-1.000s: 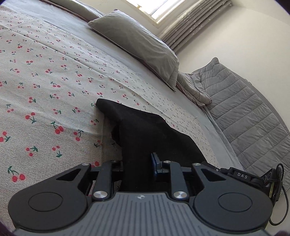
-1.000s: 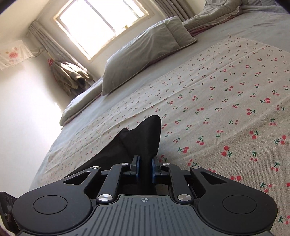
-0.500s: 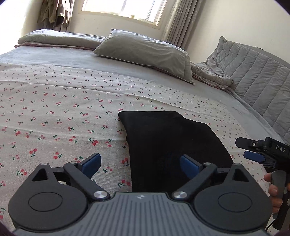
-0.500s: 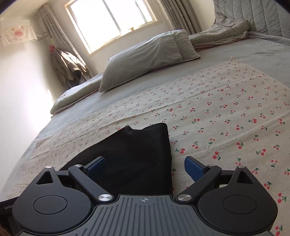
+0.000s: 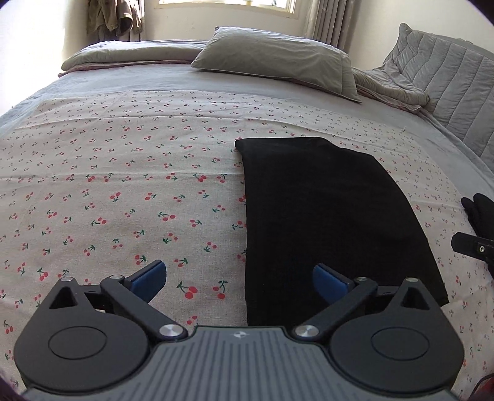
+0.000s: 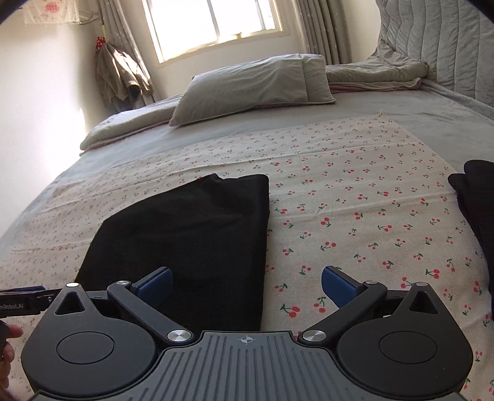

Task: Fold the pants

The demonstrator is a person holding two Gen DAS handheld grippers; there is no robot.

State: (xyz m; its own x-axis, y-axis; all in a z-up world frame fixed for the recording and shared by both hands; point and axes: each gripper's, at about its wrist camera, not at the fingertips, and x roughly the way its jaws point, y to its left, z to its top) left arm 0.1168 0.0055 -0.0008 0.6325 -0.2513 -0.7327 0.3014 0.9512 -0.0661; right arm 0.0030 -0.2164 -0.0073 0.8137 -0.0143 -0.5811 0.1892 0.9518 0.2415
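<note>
Black pants [image 5: 324, 216] lie folded flat in a long rectangle on the cherry-print cloth [image 5: 123, 185]. They also show in the right wrist view [image 6: 191, 240]. My left gripper [image 5: 239, 279] is open and empty above the pants' near left edge. My right gripper [image 6: 245, 282] is open and empty above their near right edge. Part of the right gripper [image 5: 472, 246] shows at the left view's right edge, and part of the left gripper [image 6: 21, 300] at the right view's left edge.
A grey pillow [image 5: 278, 58] and rolled grey quilts [image 5: 129, 55] lie at the far side of the bed. A padded headboard [image 5: 447, 86] stands at the right. More black clothing [image 6: 478, 209] lies at the cloth's right edge. A window [image 6: 213, 24] is behind.
Both grippers were shut on the pants a second ago. They have opened, let the pants drop flat and pulled back and up.
</note>
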